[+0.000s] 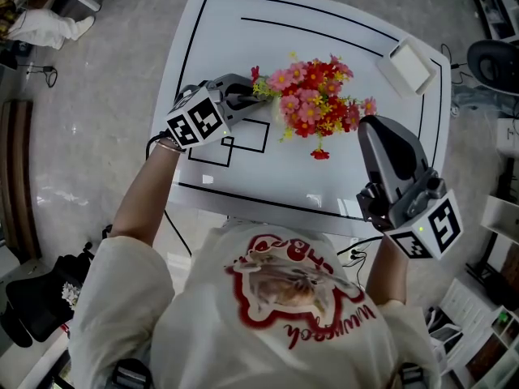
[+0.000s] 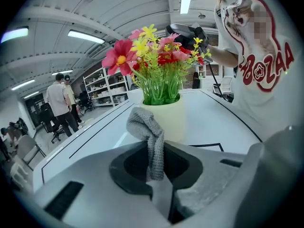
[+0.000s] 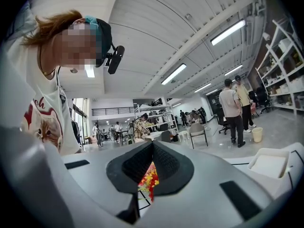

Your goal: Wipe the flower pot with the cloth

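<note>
Nearest the person, the right gripper (image 1: 376, 128) hangs over the front right of the tabletop (image 1: 243, 39). Its jaws are closed to a sliver with nothing in them, and it's aimed at the flowers (image 1: 315, 104) but well apart from them. So it's basically a spare hand, and I'd use it. The pot looks light and top-heavy with that bouquet, so a sideways rub could slide or tip it. Bracing the far side before pushing seems smart to me

Next out, the left gripper (image 1: 242, 96) has its jaws pinched tight on the grey knitted cloth (image 2: 148, 139), with a bunched loop poking out past the tips. That loop sits right at the left side of the cream flower pot (image 2: 175, 120), which stands around the middle of the tabletop. I can't tell if it's actually touching. Only a small wad sticks out, so my take is to lead with the wad and not the hard tips. Press lightly and sweep around the wall below the rim, so the green stems (image 2: 159, 87) don't get snagged

Further back there's a white tray (image 1: 409, 67) at the far right corner, well clear of the pot, and people (image 2: 59, 101) standing in the room beyond, no bother
</note>
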